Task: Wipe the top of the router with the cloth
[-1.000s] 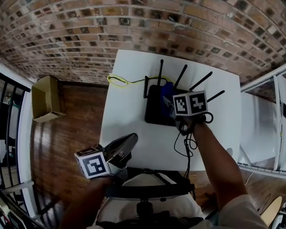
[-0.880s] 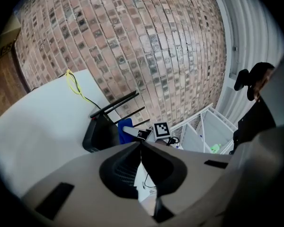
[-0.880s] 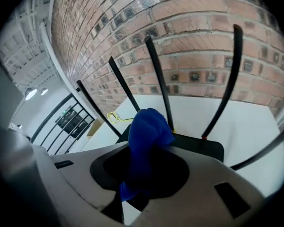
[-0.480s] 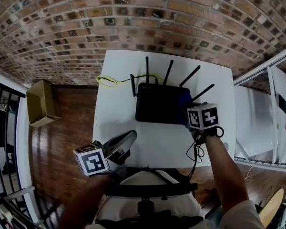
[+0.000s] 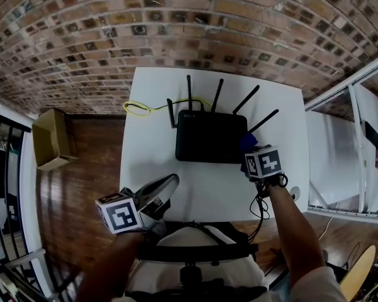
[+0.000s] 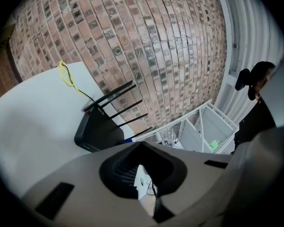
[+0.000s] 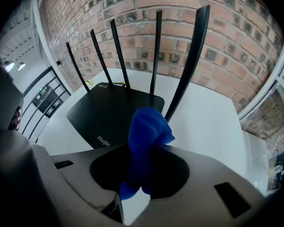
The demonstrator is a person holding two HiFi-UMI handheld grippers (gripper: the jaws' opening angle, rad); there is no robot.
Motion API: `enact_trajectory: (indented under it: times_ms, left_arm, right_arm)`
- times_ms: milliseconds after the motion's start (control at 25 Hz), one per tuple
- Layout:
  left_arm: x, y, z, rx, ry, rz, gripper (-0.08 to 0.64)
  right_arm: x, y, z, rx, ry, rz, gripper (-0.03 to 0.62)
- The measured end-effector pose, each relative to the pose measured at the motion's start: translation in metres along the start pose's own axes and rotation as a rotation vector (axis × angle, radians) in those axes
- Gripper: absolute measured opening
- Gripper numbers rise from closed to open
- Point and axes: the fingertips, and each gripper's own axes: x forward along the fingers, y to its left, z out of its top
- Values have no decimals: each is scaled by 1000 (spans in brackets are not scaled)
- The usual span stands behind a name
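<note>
- The cloth [image 7: 146,131] is clamped in the right hand-held gripper [image 7: 141,174], beside the router's [image 5: 211,137] right edge.
- The left hand-held gripper [image 5: 167,182] is kept clenched, empty, in front of the router.

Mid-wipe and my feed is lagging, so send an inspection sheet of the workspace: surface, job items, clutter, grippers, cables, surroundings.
Surface: white table, holding only the router and a cable.
Job's things: black router, five antennas up, toward the table's far side; blue cloth bunched at its right edge, contact unclear.
Clutter: nothing seen.
Grippers: right gripper shut on the cloth; left gripper shut, nothing in it, at the table's near edge.
Cables: yellow cable looped behind the router; black cable hanging below the right gripper.
Surroundings: brick wall, wooden floor, cardboard box, black railing.
</note>
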Motion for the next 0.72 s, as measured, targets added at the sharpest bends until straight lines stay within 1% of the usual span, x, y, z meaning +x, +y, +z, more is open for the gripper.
enact_trajectory:
  times_ms: [120,320,440,520,720]
  left_arm:
    - [-4,0,2,2,-8,-4,5]
    - [-13,4,1,3,-11,1,5]
    - [-17,5,1,-1,-10,-2,5]
    - [-21,7,2,-1,-11,1,5]
    - [-31,9,6,2,-14,-5,5]
  right_arm:
    - [3,-1,-1,-5,-9,-20,109]
    - [4,2,0,45,-24,-38,109]
    - [3,7,1,39,-24,-69,109]
    - [4,13,2,29,-26,-76,109]
    - [8,53,13,29,-51,4,109]
